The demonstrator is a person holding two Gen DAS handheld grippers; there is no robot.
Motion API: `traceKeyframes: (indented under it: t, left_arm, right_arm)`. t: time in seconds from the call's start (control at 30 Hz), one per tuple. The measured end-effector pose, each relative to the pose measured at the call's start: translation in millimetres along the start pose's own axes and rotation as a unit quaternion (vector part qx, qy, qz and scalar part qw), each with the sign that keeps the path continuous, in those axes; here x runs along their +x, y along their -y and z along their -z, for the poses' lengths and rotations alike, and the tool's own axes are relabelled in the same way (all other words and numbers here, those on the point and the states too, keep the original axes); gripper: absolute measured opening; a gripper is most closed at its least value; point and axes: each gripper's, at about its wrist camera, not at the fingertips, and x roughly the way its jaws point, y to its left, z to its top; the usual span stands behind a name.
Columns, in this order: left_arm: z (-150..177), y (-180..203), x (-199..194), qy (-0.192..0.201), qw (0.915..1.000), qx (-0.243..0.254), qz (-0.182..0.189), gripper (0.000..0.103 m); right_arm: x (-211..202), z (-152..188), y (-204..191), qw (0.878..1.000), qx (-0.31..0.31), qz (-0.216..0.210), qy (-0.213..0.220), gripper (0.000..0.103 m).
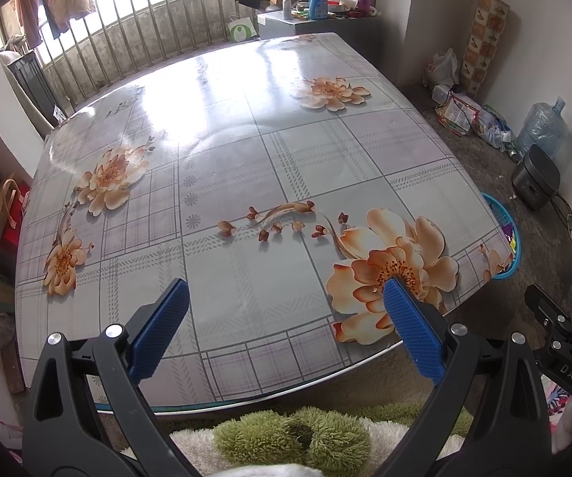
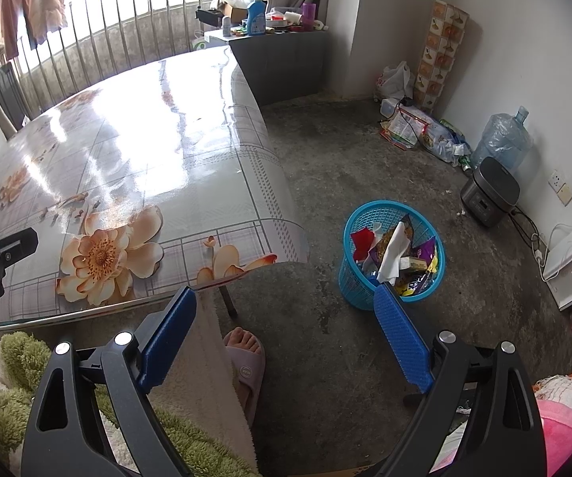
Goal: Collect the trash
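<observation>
R gripper hangs over the concrete floor, fingers spread wide, nothing btwn them. Just past its R fingertip, at 1 o'clock in the right wrist view, sits the blue mesh basket on the floor, approx. full of trash: white tissue, red scrap, purple wrapper, yellow packet bits. Basket stands off the table's corner, apart from it. Below at 6, a foot in a slipper.

L gripper w/ fingers also released, empty, over the near edge of the floral-cloth table. Tabletop bare. Basket rim peeks past the table edge at 3 o'clock.

Farther, 2 o'clock: rice cooker, water jug by the wall.
</observation>
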Motion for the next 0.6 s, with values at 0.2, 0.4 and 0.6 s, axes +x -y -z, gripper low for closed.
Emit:
traceKeyframes:
  t: [0.2, 0.4, 0.6]
  left_arm:
    - [-1.0, 0.0, -1.2, 0.001, 1.0000, 0.000, 0.001, 0.094]
    - [-1.5, 0.1, -1.6, 0.000, 1.0000, 0.000, 0.001, 0.094]
    - [-2.7, 1.5, -3.2, -0.001, 1.0000, 0.002, 0.004, 0.094]
  right_arm:
    - [-0.3, -1.4, -0.2, 1.000, 0.000, 0.001, 0.000, 0.088]
    - [-0.7, -2.8, -0.3, 1.000, -0.001, 0.000, 0.000, 0.088]
    - [-0.8, -2.6, -0.5, 1.000, 0.000, 0.000, 0.001, 0.088]
